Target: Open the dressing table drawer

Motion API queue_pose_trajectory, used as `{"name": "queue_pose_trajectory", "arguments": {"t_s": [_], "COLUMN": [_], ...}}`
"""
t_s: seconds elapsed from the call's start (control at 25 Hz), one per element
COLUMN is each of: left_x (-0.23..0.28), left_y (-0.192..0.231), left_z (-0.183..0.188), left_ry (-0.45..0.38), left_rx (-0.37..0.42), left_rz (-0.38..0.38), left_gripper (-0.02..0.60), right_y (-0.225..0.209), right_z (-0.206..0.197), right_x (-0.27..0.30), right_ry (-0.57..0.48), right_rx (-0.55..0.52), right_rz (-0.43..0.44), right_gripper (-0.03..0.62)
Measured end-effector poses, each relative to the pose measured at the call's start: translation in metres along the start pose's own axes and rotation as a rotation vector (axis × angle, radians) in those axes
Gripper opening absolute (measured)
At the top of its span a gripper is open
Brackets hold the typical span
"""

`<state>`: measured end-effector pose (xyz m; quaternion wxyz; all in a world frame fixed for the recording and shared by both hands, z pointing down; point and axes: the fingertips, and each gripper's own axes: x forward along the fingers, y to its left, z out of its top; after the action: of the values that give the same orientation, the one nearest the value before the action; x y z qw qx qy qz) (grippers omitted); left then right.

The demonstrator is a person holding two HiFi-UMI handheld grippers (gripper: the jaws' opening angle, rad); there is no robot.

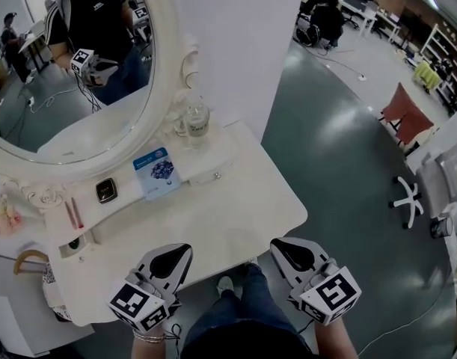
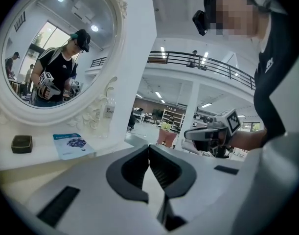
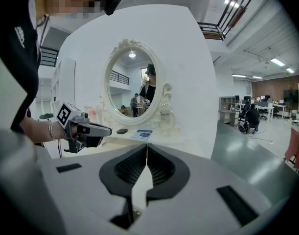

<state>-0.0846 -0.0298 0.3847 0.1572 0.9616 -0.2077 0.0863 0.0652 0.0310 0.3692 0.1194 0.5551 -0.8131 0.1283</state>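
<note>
The white dressing table (image 1: 235, 215) stands in front of me under an oval mirror (image 1: 71, 73). Its raised back shelf carries a small drawer with a knob (image 1: 215, 176) on the right and another small drawer (image 1: 77, 245) on the left, which looks slightly open. My left gripper (image 1: 182, 251) hovers over the table's front edge, shut and empty, its jaws meeting at the tip (image 2: 149, 146). My right gripper (image 1: 279, 245) hangs beside it at the right, also shut and empty (image 3: 147, 145). Neither touches the table. Any drawer under the front edge is hidden.
On the shelf lie a blue leaflet (image 1: 156, 172), a small black box (image 1: 105, 191) and a glass bottle (image 1: 196, 118). Pink flowers (image 1: 5, 219) sit at the far left. A red chair (image 1: 406, 114) and a white stool base (image 1: 408, 197) stand on the grey floor to the right.
</note>
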Motion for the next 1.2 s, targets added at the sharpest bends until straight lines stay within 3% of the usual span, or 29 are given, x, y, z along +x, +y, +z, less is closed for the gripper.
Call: {"name": "queue_pose_trajectory", "arguments": {"t_s": [0.68,1.2], "left_x": [0.024,0.049], "left_y": [0.011,0.025], "left_z": [0.030,0.036], "left_ry": [-0.090,-0.115], "left_rx": [-0.044,-0.079], "left_rz": [0.174,0.287], "left_gripper": [0.018,0.018], "right_y": [-0.023,-0.048], "right_z": [0.031,0.034], "right_x": [0.062,0.094], "right_ry": [-0.005,0.026], "right_rx": [-0.079,-0.108], "right_rz": [0.280,0.435], "right_gripper": [0.018,0.018]}}
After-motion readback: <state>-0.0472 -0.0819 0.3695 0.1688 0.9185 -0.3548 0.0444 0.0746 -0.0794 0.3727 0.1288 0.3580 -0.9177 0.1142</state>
